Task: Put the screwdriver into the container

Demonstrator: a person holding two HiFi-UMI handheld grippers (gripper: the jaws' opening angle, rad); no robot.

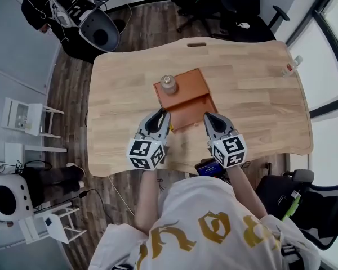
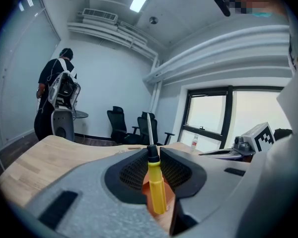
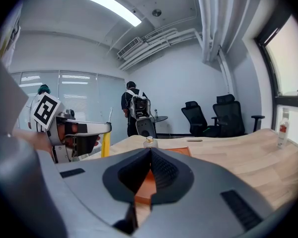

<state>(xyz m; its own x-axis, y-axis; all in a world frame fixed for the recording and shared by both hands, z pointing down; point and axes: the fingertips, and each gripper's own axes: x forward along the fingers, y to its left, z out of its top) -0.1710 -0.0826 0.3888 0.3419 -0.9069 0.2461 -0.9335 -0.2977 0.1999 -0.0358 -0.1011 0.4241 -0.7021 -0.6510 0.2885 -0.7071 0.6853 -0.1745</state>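
- Left gripper (image 2: 151, 151): its fingers (image 2: 128, 175) clamp the screwdriver (image 2: 157, 188) by its yellow handle, shaft pointing up.
- Right gripper (image 3: 150, 151): its fingers (image 3: 165, 175) are pressed together, holding nothing.
- Both grippers are above the bench (image 1: 253, 94), at the near side of the orange container (image 1: 186, 91).

Table (image 1: 253, 111): one, light wood top with rounded corners and wavy edges, filling the centre of the head view. Narrow slot (image 1: 196, 44) was cut through the board near its upper edge. Lying on it: one rust-brown rectangular container (image 1: 183, 91), set slightly askew just left of centre; one small pale jar (image 1: 168, 84) stood at that container's upper-left corner, whether on it or against it could not be told; one clear bottle (image 1: 290, 67) at the upper-right edge, well apart from the container.
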